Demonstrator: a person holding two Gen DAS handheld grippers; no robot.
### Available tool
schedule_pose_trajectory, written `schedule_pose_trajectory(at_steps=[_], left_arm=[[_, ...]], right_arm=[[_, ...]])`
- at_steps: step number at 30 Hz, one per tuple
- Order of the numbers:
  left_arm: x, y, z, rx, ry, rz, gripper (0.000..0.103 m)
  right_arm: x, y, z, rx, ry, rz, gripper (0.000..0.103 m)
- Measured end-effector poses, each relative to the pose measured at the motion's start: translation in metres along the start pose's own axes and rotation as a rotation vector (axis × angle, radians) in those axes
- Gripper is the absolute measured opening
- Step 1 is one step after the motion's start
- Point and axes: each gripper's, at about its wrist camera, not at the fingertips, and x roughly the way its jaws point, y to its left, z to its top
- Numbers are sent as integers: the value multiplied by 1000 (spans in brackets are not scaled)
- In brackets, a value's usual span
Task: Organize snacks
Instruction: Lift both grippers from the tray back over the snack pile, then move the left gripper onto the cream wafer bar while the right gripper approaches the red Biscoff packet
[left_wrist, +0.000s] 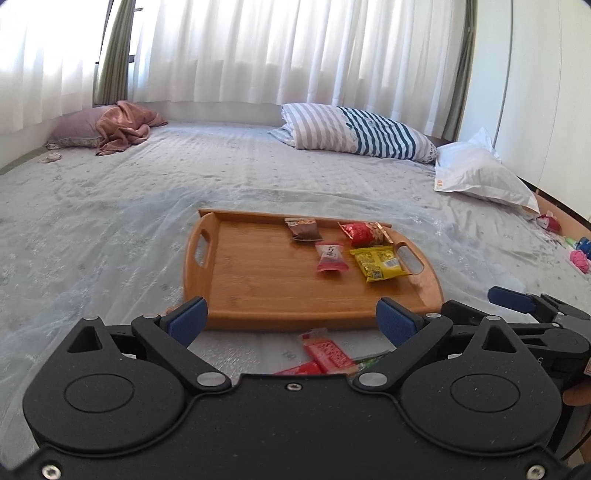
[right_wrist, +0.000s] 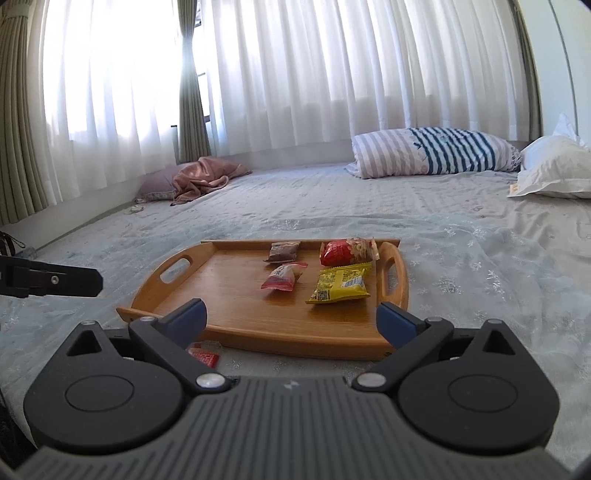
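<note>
Four crinkly snack packets lie on the right half of a smooth wooden tray (left_wrist: 258, 280) on the bedsheet (left_wrist: 110, 221): brown (left_wrist: 303, 229), pink (left_wrist: 330, 257), yellow (left_wrist: 378, 263), red (left_wrist: 364, 232). Nearer, red wrappers (left_wrist: 325, 354), possibly two, lie off it. Left gripper (left_wrist: 291, 321) and right gripper (right_wrist: 291, 321) gape empty.

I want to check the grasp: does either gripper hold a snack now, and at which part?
Nothing is held. The left gripper and the right gripper are both open and empty, short of the wooden tray.
</note>
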Motion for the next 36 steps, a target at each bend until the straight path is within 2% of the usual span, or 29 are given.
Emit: schedule_pose_trajectory(at_steps=[7, 15, 20, 25, 27, 31, 36], left_arm=[[-12, 19, -29, -60, 12, 33, 99], [-13, 42, -65, -82, 23, 127, 99], [-11, 46, -83, -61, 18, 170, 99], [-5, 46, -94, -42, 29, 192, 99], [-3, 46, -98, -32, 33, 194, 98], [2, 44, -106, 1, 52, 191, 82], [8, 42, -112, 27, 64, 189, 79]], right_arm=[[-14, 20, -28, -4, -31, -48, 103], [-23, 47, -59, -116, -49, -156, 100], [-24, 59, -72, -151, -16, -163, 89], [-23, 70, -83, -187, 13, -165, 66], [-23, 74, -86, -206, 16, -158, 60], [-23, 88, -90, -272, 9, -155, 56], [-15, 98, -94, -314, 16, -149, 46]])
